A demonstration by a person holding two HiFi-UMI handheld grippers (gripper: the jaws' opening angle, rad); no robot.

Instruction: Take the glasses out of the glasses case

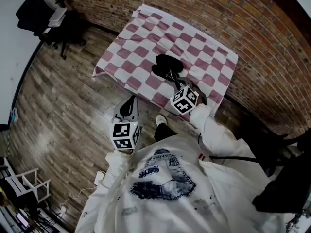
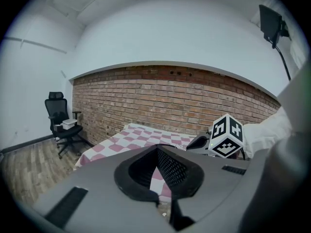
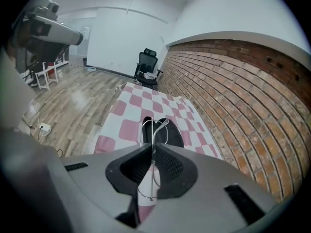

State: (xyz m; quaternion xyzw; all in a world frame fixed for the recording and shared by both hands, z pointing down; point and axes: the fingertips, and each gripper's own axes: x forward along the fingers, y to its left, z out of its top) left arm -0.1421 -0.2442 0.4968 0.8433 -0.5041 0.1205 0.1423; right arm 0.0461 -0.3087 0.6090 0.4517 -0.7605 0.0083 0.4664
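Note:
The black glasses case (image 1: 166, 64) lies open on the pink-and-white checked tablecloth (image 1: 194, 57). My right gripper (image 1: 175, 81) hangs just above the case's near side, shut on the thin wire-framed glasses (image 1: 171, 75). In the right gripper view the glasses (image 3: 154, 129) stand edge-on between the pads of the right gripper (image 3: 153, 147), their lenses sticking out over the case (image 3: 174, 136). My left gripper (image 1: 130, 102) is held over the floor off the table's near-left edge. Nothing is between the closed tips of the left gripper (image 2: 158, 148).
A brick wall (image 1: 233, 18) runs behind the table. A black office chair (image 1: 46, 18) stands at the far left on the wooden floor (image 1: 63, 96). A white chair (image 1: 29, 186) and cables sit near left. The right gripper's marker cube (image 2: 226, 136) shows in the left gripper view.

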